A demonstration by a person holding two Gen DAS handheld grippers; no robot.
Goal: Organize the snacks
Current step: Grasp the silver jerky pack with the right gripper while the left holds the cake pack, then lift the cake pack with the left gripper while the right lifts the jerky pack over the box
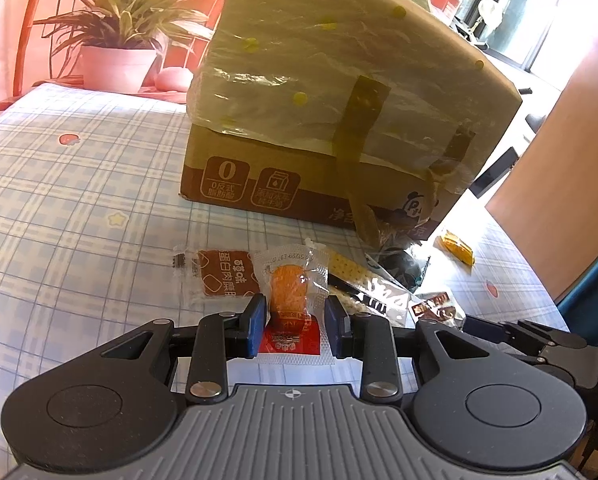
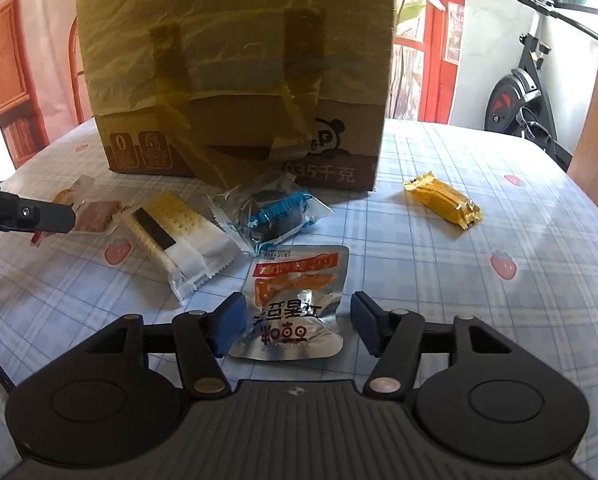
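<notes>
The left gripper [image 1: 295, 326] is clamping an orange sausage packet [image 1: 290, 300] on the checked tablecloth [image 1: 79, 200], and only its own camera is showing that grip. The right gripper [image 2: 297, 328] is sitting released around a silver snack pouch [image 2: 295, 304], pads not pressing. Only the right view is showing the cracker pack [image 2: 179, 232], the yellow packet [image 2: 443, 198] and the cardboard box [image 2: 239, 72] face-on.

A cardboard box [image 2: 235, 68] stands at the back of the tabletop [image 2: 499, 320]. Snack packets lie in a row before it: cracker pack [image 2: 179, 236] left, foil pouch [image 2: 295, 304] nearest, wrapped bar [image 2: 443, 199] right.
</notes>
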